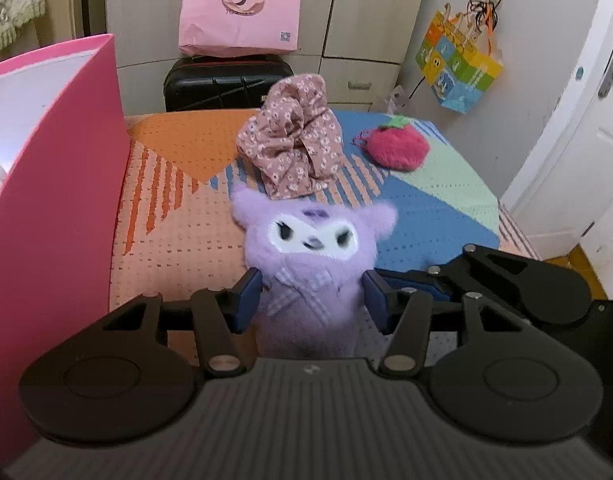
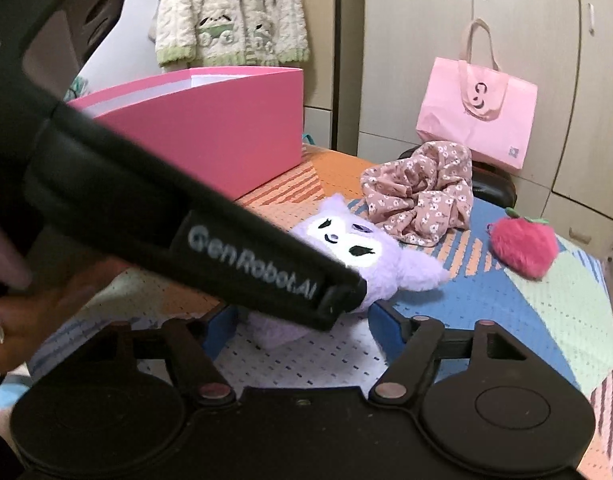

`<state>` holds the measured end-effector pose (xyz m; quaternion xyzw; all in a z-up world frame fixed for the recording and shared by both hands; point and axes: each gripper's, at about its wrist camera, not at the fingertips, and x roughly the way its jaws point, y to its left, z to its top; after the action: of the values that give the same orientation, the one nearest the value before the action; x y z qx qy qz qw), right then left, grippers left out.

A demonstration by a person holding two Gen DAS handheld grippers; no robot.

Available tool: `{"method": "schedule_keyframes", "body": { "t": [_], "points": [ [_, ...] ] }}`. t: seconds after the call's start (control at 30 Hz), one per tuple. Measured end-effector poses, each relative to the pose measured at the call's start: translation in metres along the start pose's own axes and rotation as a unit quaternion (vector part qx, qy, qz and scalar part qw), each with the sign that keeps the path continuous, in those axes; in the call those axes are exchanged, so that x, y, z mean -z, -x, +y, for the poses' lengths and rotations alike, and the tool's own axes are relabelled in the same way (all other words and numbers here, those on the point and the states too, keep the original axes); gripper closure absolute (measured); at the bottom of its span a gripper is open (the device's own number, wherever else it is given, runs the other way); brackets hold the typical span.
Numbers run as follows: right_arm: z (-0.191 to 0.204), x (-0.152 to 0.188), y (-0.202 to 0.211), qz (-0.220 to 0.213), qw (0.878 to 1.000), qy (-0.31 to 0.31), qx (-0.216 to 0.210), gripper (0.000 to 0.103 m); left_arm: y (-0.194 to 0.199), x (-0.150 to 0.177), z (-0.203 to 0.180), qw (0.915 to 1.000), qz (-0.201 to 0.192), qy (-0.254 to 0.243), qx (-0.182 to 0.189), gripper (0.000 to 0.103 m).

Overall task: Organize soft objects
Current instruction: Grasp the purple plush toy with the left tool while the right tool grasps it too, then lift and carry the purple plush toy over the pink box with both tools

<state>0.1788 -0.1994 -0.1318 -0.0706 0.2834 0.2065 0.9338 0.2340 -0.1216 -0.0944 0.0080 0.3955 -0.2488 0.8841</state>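
Bedroom corner, colourful patterned table (image 1: 178, 216). Purple plush (image 1: 314, 248) lying there near the pink box (image 1: 58, 184), left gripper (image 1: 312, 298) clamped on its body, probably for boxing. Right gripper (image 2: 302, 330) open beside it, holding nothing.

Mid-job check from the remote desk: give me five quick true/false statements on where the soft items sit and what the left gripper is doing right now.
1. The left gripper has the purple plush between its blue pads. True; the pads flank its body.
2. The strawberry plush is already inside the pink box. False; it lies on the patterned bedspread.
3. The floral fabric bundle lies beyond the purple plush's head. True.
4. The pink box stands to the right of the purple plush in the left wrist view. False; it stands to the left.
5. The pink tote bag rests on the bedspread. False; it sits on the black suitcase behind the bed.
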Motion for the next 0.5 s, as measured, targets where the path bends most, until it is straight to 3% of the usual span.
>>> {"method": "schedule_keyframes", "body": {
  "t": [0.17,0.3,0.5],
  "points": [
    [-0.002,0.002,0.001,-0.006,1.000,-0.023,0.004,0.040,0.001,0.002,0.003,0.9998,0.001,0.017,0.013,0.055],
    [0.003,0.003,0.006,-0.013,0.999,-0.031,0.014,0.042,0.010,0.003,-0.004,0.9999,0.003,-0.001,0.011,0.059],
    [0.006,0.005,0.027,-0.033,0.997,-0.066,0.020,0.044,0.027,0.011,-0.011,0.9991,0.013,-0.009,0.038,0.060]
  ]
}}
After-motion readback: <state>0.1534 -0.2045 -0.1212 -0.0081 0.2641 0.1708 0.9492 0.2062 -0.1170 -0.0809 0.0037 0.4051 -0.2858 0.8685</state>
